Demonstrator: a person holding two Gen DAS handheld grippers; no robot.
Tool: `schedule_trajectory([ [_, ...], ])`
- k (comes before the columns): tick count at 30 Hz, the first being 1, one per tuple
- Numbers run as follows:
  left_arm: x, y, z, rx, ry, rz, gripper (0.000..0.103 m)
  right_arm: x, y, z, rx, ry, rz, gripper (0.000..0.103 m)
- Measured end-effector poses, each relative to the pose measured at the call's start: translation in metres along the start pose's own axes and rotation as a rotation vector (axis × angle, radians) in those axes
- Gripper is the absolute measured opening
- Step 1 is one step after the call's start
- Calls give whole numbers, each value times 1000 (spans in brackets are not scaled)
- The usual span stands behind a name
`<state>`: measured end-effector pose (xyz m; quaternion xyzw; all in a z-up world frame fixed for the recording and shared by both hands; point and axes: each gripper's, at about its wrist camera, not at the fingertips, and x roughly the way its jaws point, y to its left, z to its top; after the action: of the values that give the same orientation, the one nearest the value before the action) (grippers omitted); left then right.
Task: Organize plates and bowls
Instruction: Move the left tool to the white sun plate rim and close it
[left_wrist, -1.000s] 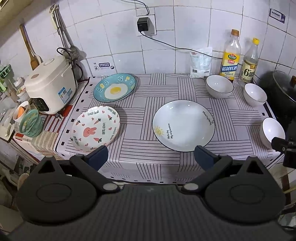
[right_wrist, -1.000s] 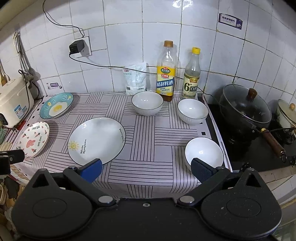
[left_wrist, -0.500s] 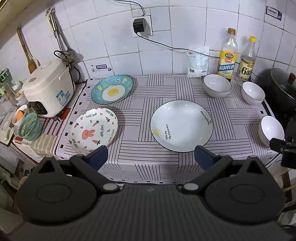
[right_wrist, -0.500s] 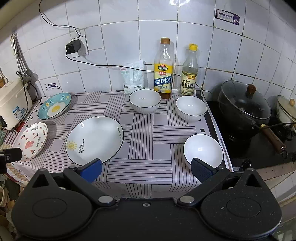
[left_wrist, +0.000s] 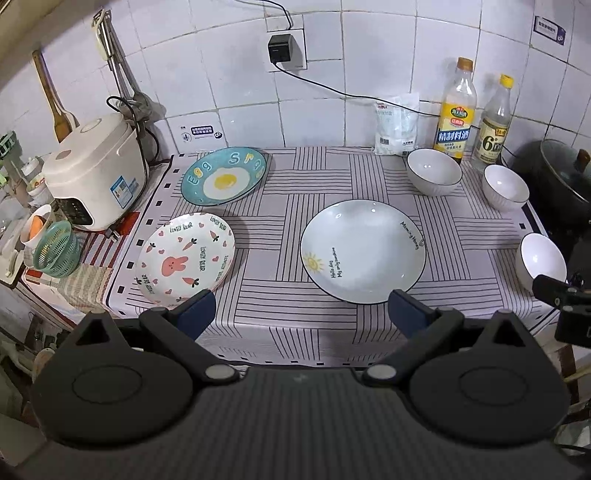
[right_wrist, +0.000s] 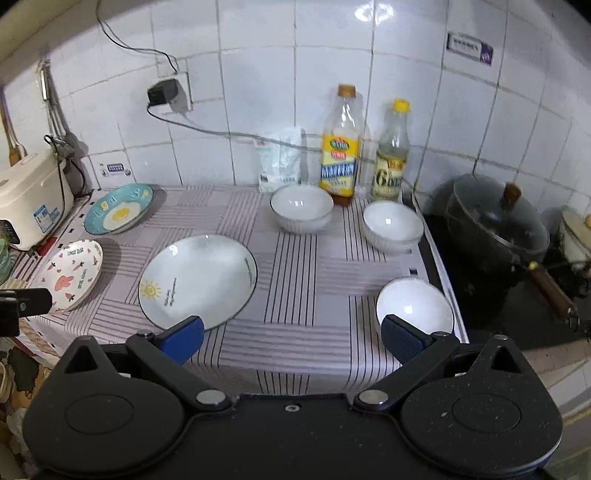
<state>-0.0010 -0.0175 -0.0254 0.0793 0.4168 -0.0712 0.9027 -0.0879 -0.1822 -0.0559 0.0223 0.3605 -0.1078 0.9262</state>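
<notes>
Ceramic white bowl (right_wrist: 413, 306) nearest counter (right_wrist: 295, 354) edge, right of sun-printed white plate (right_wrist: 197, 280) | right claw (right_wrist: 291, 338), left claw (left_wrist: 301, 312) wide open, empty | risk: glazed rim slips, bowl falls off edge

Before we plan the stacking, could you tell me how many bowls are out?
3: back bowl before the yellow-label bottle, second bowl right of it, third bowl at the front right edge.

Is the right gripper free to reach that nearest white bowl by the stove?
Probably yes. The right gripper is open and empty, the nearest bowl sits just beyond its right finger, and nothing lies between them; the pot stands off to the side.
</notes>
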Motion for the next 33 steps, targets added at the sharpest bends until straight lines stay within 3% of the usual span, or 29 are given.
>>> schedule_trajectory([
  [3, 1, 2, 2, -6, -4, -2, 101, -3, 5, 2, -31, -49, 16, 103],
  [8, 4, 4, 6, -12, -19, -9, 101, -2, 4, 3, -30, -136, 121, 103],
  [12, 18, 9, 7, -35, -40, -25, 101, 2, -1, -7, -62, -340, 249, 103],
  [15, 33, 11, 7, -28, -75, -65, 101, 13, -7, -10, -44, -443, 342, 103],
  [22, 115, 12, 8, -74, 13, -118, 101, 97, 11, 4, -162, -269, 314, 103],
  [28, 181, 14, -3, -120, 108, -125, 97, 173, 15, -19, -94, -130, 332, 101],
  [33, 216, 15, -14, -156, 147, -127, 84, 214, 16, -36, -4, -33, 381, 86],
])
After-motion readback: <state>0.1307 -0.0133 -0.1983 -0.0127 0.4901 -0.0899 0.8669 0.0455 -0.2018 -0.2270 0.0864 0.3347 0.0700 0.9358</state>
